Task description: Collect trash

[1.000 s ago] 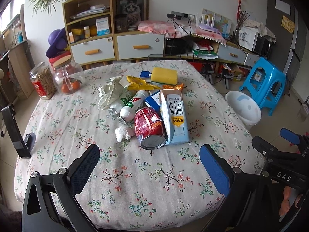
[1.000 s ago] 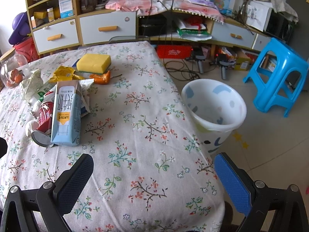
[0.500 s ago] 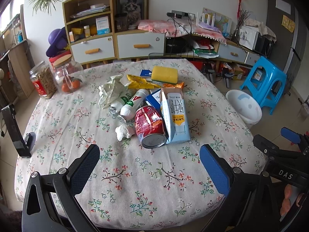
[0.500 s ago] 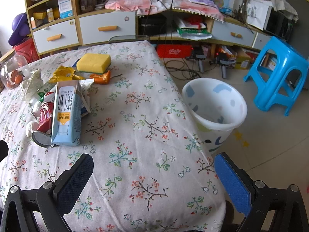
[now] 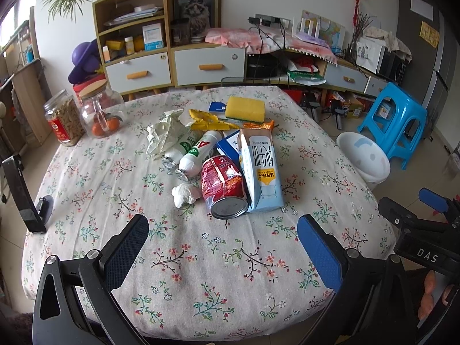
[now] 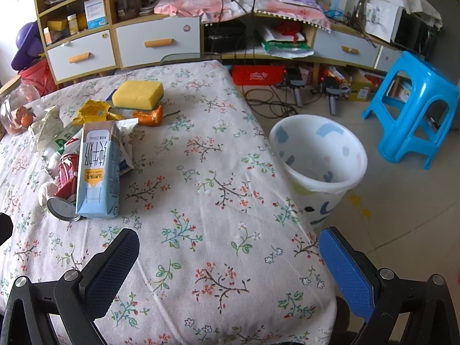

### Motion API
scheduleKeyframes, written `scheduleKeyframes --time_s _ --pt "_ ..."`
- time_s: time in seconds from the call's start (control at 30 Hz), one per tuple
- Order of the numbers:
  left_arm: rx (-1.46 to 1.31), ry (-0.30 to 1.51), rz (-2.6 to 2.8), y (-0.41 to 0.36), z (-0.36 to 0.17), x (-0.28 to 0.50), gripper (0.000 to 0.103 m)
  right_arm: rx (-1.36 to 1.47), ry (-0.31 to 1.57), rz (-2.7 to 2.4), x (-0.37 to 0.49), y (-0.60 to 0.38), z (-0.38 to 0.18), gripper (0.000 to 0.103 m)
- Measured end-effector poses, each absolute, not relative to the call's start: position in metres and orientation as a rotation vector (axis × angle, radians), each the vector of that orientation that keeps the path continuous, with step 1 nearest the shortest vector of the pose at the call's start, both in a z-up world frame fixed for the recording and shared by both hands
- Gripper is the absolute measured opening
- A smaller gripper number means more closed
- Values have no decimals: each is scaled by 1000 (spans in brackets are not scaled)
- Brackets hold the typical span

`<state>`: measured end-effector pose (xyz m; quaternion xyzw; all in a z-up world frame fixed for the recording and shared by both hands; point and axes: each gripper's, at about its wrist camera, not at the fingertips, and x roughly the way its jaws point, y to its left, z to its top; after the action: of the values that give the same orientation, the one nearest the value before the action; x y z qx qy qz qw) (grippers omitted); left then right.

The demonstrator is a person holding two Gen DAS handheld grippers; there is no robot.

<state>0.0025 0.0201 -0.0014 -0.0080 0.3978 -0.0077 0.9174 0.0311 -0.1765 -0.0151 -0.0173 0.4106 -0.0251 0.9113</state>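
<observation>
A heap of trash lies mid-table: a light blue milk carton [image 5: 260, 169] [image 6: 99, 169], a dented red can [image 5: 224, 185] [image 6: 64, 178], two white bottles [image 5: 198, 151], a crumpled tissue ball [image 5: 184, 195], crumpled white paper [image 5: 165, 133], yellow wrappers [image 5: 207, 119] and an orange wrapper [image 6: 149, 116]. A white patterned bin [image 6: 319, 161] [image 5: 363, 156] stands on the floor right of the table. My left gripper [image 5: 222, 247] hangs open over the near table edge, short of the heap. My right gripper [image 6: 230, 261] is open over the table's near right corner, beside the bin.
A yellow sponge [image 5: 244, 109] rests on a blue card behind the heap. Two jars [image 5: 83, 118] stand at the far left of the floral tablecloth [image 5: 201, 258]. A black phone stand [image 5: 26, 195] sits at the left edge. A blue stool [image 6: 414, 109] stands beyond the bin.
Both views have drawn back very slightly; the heap sits a little farther off. Nothing on the table moved and both grippers stay open.
</observation>
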Motion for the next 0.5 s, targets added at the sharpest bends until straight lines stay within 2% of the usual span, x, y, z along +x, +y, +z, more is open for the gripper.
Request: scheduleKeyframes --time_s 0.5 --pt "-22 831 -17 22 -5 1 103 -33 850 -52 32 -177 -15 103"
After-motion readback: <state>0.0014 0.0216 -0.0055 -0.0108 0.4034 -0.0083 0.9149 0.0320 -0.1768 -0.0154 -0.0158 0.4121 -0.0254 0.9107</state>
